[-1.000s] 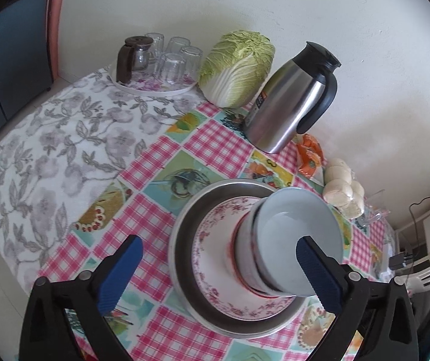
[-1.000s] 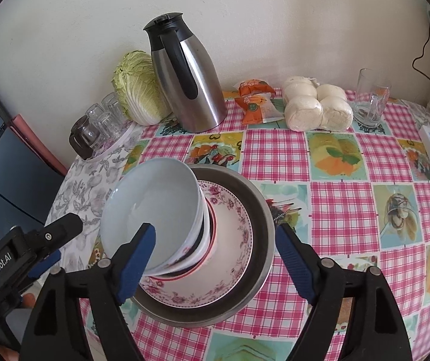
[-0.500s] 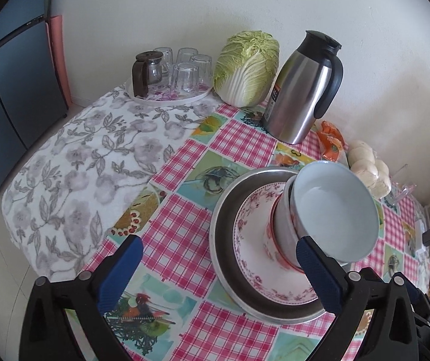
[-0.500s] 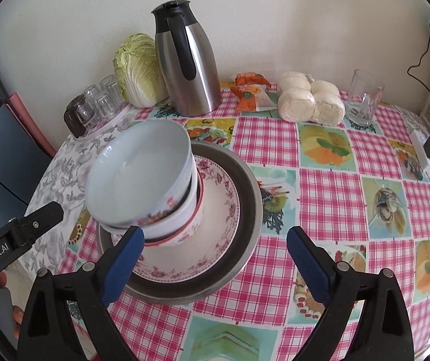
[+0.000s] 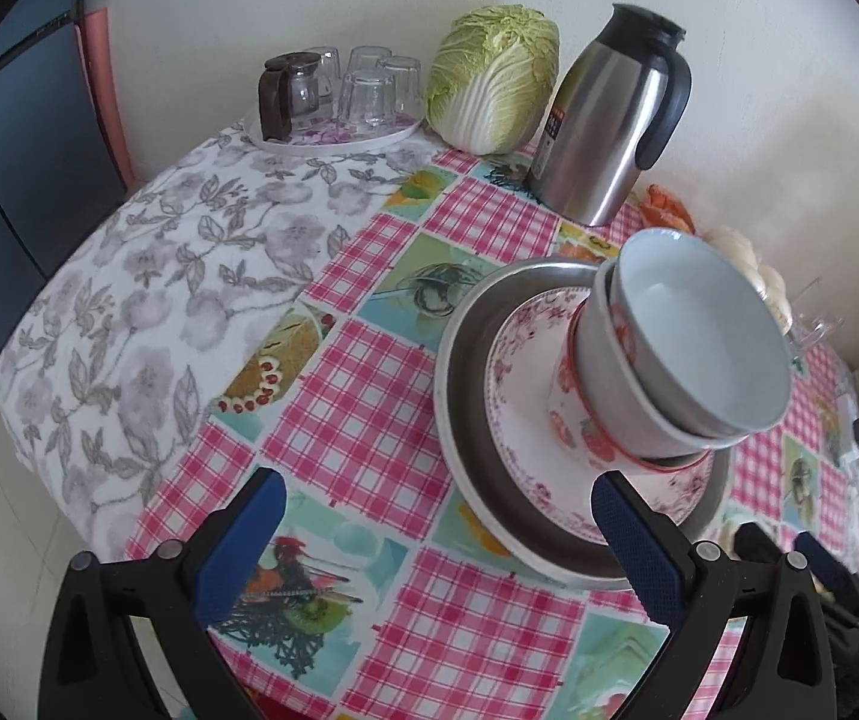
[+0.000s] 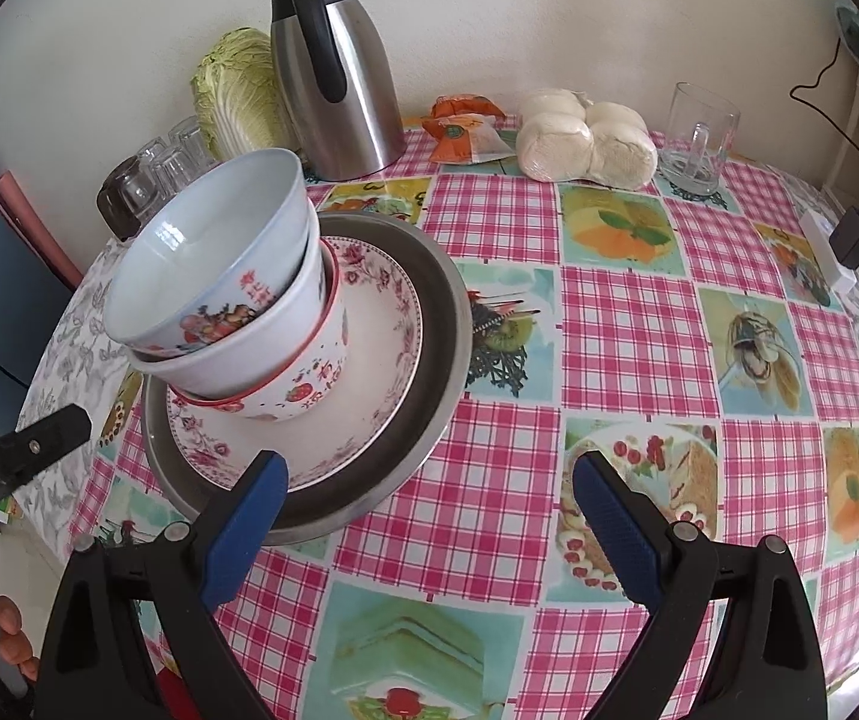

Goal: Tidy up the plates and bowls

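A stack of three white bowls point(image 5: 693, 348) with red patterns stands on a flowered plate point(image 5: 525, 396), which lies in a wide steel dish point(image 5: 459, 324) on the checked tablecloth. The stack leans. My left gripper point(image 5: 441, 540) is open and empty, near the table's front edge, left of the stack. In the right wrist view the bowls point(image 6: 219, 294), the plate point(image 6: 369, 372) and the dish point(image 6: 435, 360) sit left of centre. My right gripper point(image 6: 429, 516) is open and empty, just in front of the dish.
A steel thermos jug point(image 5: 609, 120), a cabbage point(image 5: 495, 84) and a tray of upturned glasses point(image 5: 345, 96) stand along the wall. Wrapped buns point(image 6: 585, 138), an orange packet point(image 6: 465, 132) and a glass mug point(image 6: 699, 138) stand at the back right. A power strip point(image 6: 825, 252) lies at the right edge.
Both grippers have pulled back and away from the stacked bowls, which now stand free on the plate. Both stay open.
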`<action>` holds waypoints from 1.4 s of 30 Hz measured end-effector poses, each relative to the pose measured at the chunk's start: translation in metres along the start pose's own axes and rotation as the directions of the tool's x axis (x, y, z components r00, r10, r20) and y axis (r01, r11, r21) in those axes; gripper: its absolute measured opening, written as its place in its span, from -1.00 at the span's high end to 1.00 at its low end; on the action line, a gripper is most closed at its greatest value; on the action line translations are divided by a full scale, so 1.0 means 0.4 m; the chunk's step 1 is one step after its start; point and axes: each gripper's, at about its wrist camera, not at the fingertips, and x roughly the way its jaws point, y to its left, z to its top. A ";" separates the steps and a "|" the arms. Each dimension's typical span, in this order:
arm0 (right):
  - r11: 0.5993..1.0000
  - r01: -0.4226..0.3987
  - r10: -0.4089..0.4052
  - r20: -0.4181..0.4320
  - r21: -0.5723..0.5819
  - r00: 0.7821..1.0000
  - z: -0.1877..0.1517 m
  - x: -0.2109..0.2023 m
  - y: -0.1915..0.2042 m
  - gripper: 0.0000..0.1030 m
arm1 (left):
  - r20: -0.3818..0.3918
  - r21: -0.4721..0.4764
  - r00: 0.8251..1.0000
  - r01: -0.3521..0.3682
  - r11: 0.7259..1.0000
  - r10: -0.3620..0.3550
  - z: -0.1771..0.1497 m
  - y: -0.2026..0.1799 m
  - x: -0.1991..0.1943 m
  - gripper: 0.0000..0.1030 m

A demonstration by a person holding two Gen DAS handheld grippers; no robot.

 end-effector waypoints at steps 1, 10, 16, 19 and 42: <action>1.000 0.000 0.000 0.001 0.004 1.000 -0.001 -0.002 -0.003 -0.87 | -0.003 0.014 1.000 -0.015 1.000 0.015 -0.004 -0.004 0.004 -1.00; 1.000 0.004 -0.004 -0.003 0.010 1.000 -0.005 -0.002 -0.011 -0.87 | -0.039 0.071 0.999 -0.026 0.997 0.029 -0.026 -0.013 0.042 -1.00; 1.000 0.009 -0.008 -0.014 0.010 1.000 -0.007 0.006 -0.014 -0.87 | -0.068 0.086 0.997 -0.028 0.996 0.033 -0.032 -0.015 0.059 -1.00; 1.000 0.010 -0.010 -0.018 0.014 1.000 -0.007 0.009 -0.017 -0.87 | -0.074 0.078 0.997 -0.020 0.997 0.026 -0.030 -0.010 0.062 -1.00; 1.000 0.019 -0.019 -0.036 0.009 0.999 -0.010 0.022 -0.016 -0.87 | -0.090 0.091 0.996 -0.009 0.996 0.017 -0.031 -0.010 0.070 -1.00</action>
